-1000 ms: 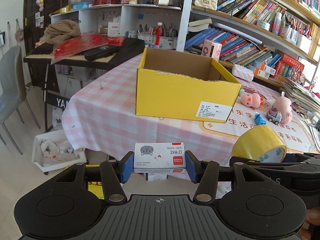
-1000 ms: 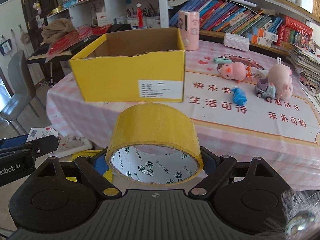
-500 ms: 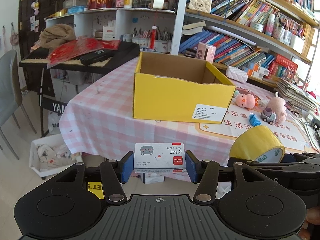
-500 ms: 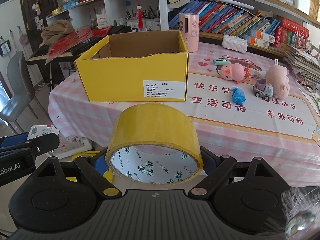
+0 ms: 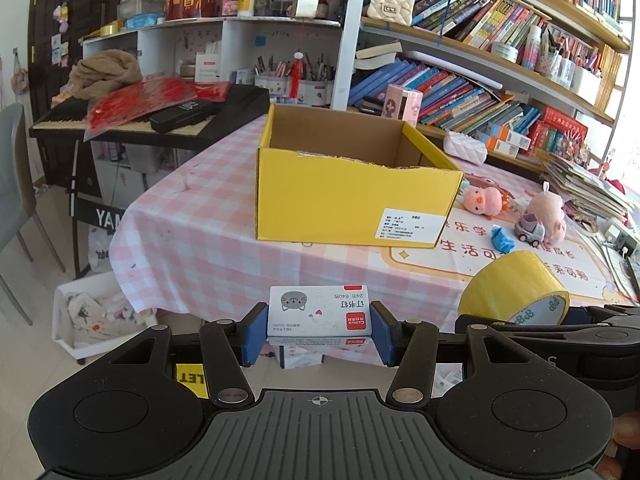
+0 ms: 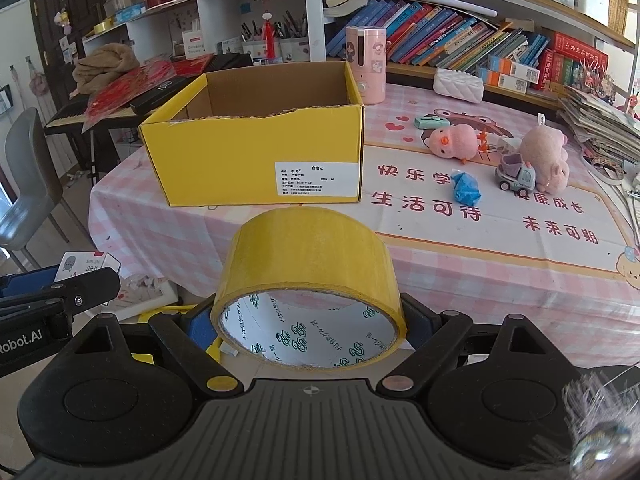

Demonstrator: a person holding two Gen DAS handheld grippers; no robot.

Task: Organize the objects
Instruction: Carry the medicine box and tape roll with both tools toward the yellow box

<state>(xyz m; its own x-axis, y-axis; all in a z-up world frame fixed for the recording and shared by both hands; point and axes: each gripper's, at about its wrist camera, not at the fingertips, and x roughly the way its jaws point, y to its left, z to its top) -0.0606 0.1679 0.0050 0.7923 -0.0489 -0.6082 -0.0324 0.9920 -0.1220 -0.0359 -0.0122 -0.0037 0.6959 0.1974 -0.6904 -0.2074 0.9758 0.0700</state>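
Left gripper (image 5: 319, 334) clamped on staple box (image 5: 319, 316), right gripper (image 6: 308, 326) clamped on yellow tape roll (image 6: 308, 276). Both held off the table's near edge, open yellow carton (image 6: 256, 160) ahead on pink checked tablecloth (image 5: 192, 240)

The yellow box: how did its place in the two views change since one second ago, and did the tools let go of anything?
Both tools drew back from the table: the yellow box looks smaller and farther in both views. Nothing was released or newly taken. The left tool still clamps the staples box, and the right tool still holds the yellow tape roll. The toys stayed put.
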